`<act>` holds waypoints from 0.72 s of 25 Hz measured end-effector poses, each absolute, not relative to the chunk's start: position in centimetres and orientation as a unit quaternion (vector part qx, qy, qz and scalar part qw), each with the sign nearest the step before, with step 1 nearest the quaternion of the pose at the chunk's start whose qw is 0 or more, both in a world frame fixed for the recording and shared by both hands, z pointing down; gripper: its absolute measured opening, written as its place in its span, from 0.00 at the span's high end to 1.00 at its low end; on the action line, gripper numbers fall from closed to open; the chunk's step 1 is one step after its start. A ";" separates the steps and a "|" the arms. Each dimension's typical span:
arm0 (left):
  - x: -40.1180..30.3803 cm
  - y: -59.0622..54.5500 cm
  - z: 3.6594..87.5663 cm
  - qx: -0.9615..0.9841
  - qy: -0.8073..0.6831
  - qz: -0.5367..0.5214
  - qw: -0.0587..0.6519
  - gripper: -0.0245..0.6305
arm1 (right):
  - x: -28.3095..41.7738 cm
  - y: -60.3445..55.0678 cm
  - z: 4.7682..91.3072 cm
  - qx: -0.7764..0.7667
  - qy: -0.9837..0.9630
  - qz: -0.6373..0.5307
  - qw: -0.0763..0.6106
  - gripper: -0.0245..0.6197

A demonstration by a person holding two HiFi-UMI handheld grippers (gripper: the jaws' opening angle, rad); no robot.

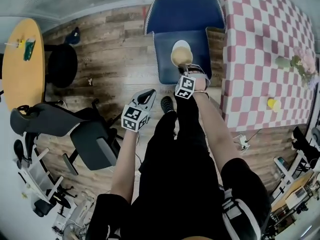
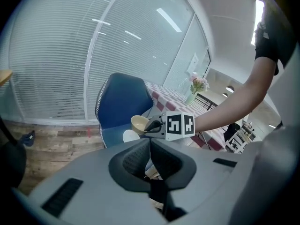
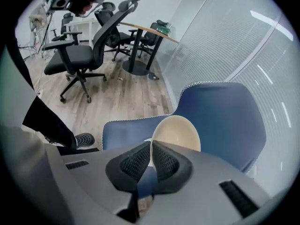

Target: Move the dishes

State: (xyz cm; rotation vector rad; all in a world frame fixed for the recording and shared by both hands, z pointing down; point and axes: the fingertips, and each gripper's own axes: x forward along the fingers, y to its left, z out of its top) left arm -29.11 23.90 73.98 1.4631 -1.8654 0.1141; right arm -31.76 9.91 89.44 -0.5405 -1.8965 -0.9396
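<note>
A wooden floor [image 1: 110,39] is running under a blue chair [image 1: 185,9] standing beside the checkered counter [image 1: 260,49]. The right tool [image 3: 152,146] is clamping the rim of a cream bowl [image 3: 177,132], holding it above the chair seat, where a white plate [image 2: 129,136] is lying. The left tool [image 2: 150,142] is hanging closed, gripping nothing.

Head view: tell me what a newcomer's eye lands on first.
The right gripper pinches the rim of a beige bowl over the seat of the blue chair at top centre. At right, a table in red-and-white checks fills the corner. The left gripper, jaws together and empty, hangs lower left over the wood floor.
</note>
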 end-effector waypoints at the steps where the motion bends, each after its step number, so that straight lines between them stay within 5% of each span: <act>1: -28.7 24.5 73.5 0.571 -0.730 0.044 0.373 0.93 | -31.4 10.1 88.3 -0.213 -0.773 -0.382 0.460 0.92; 18: -20.1 19.4 64.3 0.665 -0.675 0.044 0.317 0.93 | -18.2 4.7 73.9 -0.100 -0.792 -0.379 0.469 0.92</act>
